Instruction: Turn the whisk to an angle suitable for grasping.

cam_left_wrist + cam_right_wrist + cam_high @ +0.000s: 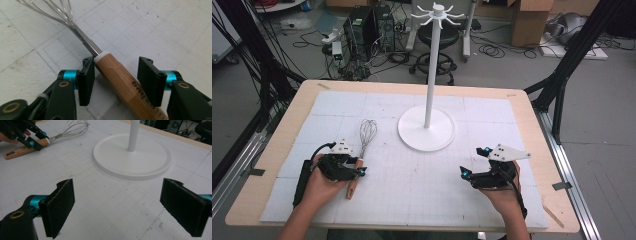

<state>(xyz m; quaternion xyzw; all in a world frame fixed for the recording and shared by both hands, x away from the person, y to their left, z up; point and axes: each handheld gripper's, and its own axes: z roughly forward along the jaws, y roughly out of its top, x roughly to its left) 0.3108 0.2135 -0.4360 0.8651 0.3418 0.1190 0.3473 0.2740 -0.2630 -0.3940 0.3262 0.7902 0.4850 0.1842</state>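
- Left gripper, jaws spread, straddles the wooden handle of a wire whisk near the table's left edge.
- Right gripper, jaws spread wide, hovers near the right edge, facing the white hook stand.

White stand on white gridded mat over pale wood table. Whisk: silver wires, light brown wooden handle with white collar. Black left gripper and right gripper, teal accents.
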